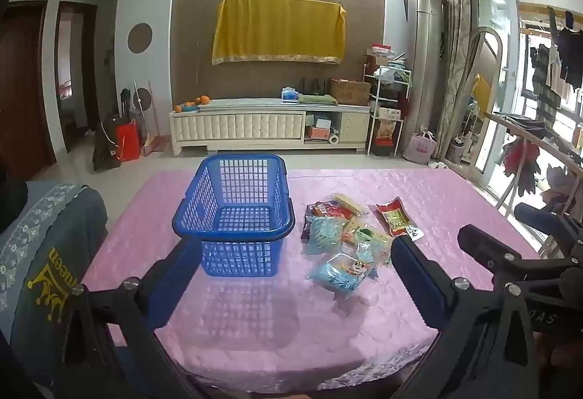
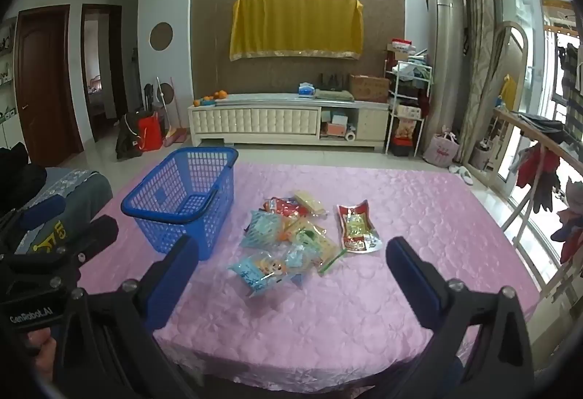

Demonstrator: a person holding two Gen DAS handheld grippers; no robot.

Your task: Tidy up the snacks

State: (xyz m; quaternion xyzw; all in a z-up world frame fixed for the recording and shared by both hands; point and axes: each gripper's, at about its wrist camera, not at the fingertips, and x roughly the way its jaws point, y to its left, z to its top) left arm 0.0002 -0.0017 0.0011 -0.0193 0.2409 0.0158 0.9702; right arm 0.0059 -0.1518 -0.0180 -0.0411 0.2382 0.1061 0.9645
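Between the spread blue-padded fingers of the left gripper (image 1: 288, 275) nothing is being held; its jaws are standing wide apart, hovering over the near edge of the pink quilted tablecloth (image 1: 255, 326). Same for the right gripper (image 2: 291, 271): jaws gaping, nothing between the pads, hanging short of the snack pile.

Just beyond the left gripper, the blue plastic lattice basket (image 1: 235, 213) is sitting upright on the cloth, handles folded down, and its floor is showing bare through the mesh. No packet inside.

Beside the basket, to its right and apart from it, the heap of small snack packets (image 2: 288, 238) is lying loose and overlapping: a pale blue sachet (image 2: 260, 271) nearest, green and yellow ones behind, a red-and-white flat pouch (image 2: 359, 226) lying slightly apart on the right.

Judgement: task is sitting at its very start. Nothing is sorted or binned yet; every packet is waiting to be picked up, presumably for the basket.
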